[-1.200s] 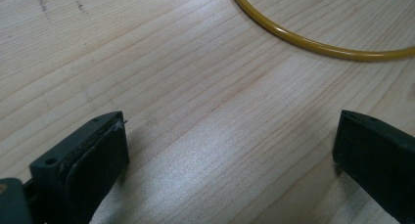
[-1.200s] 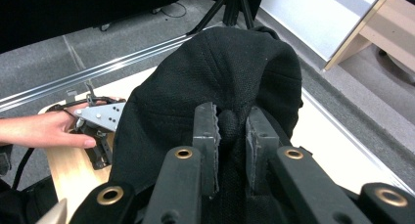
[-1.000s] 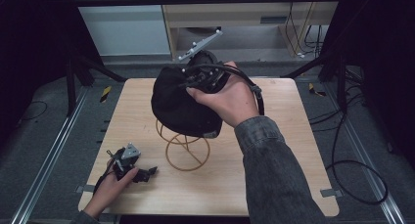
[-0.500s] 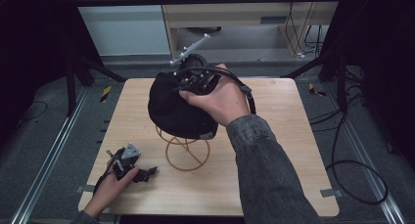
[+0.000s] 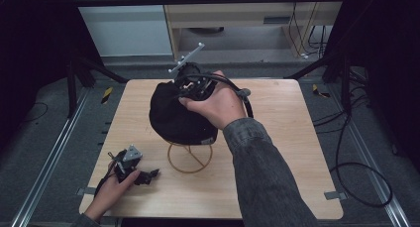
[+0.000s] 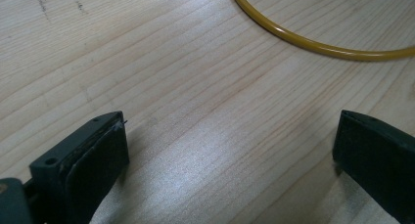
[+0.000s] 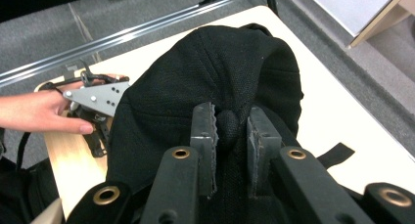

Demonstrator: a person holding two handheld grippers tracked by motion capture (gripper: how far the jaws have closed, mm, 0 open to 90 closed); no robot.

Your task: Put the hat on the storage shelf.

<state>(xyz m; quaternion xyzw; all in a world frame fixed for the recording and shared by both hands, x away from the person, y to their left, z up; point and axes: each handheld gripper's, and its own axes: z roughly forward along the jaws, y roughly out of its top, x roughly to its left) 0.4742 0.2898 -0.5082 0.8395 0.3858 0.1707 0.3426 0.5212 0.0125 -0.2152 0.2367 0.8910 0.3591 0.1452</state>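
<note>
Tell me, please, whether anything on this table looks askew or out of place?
Nothing is damaged or spilled. The black cap sits tilted over the yellow wire stand, pinched at its crown by the right gripper, so it is not seated squarely.

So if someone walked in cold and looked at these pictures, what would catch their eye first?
Most likely the black cap in the middle of the table, pinched by its top button between the jaws of the right gripper and sitting over a yellow wire stand. Next, the left gripper at the table's near left corner, jaws wide open over bare wood beside the stand's ring.
</note>
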